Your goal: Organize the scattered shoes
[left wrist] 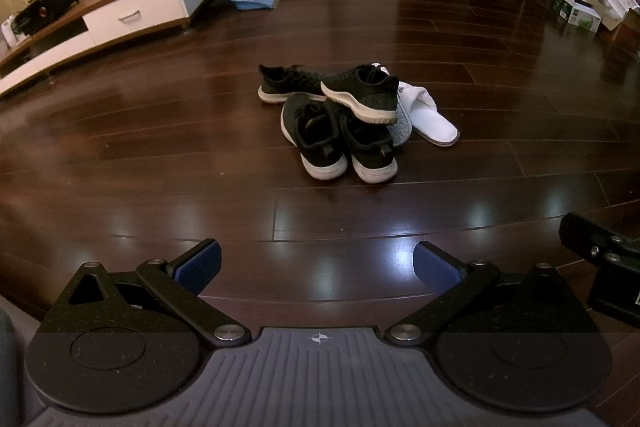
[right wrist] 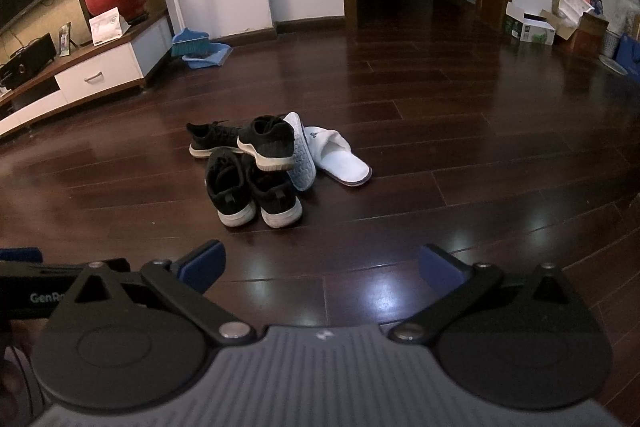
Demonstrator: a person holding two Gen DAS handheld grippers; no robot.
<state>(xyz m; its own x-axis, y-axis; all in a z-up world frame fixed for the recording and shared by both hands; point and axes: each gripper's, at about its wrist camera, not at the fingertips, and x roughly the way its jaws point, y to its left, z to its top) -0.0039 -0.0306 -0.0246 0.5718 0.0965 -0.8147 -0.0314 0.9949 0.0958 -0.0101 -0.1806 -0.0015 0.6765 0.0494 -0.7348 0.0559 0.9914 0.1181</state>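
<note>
The shoes (left wrist: 344,119) sit in a heap in the middle of the dark wood floor (left wrist: 160,163), far from the walls. Two black sneakers (right wrist: 252,191) stand side by side at the front with heels toward the cameras. Another black sneaker (right wrist: 268,145) rests tilted on top of them, and a fourth (right wrist: 208,141) lies behind, on the floor. A white slipper (right wrist: 340,159) lies at the right of the heap, and a second slipper (right wrist: 300,155) leans on its side, showing its bumpy sole.

The left gripper (left wrist: 316,267) and right gripper (right wrist: 322,267) hang low over the floor, short of the heap. Both have jaws wide apart and hold nothing.

The top sneaker looks best to lift, since it pins the others. Its knit cloth is soft, so a grab at the firm heel or rubber sole should hold better. The slippers are fluffy and floppy. The floor is shiny and may be slippery.
</note>
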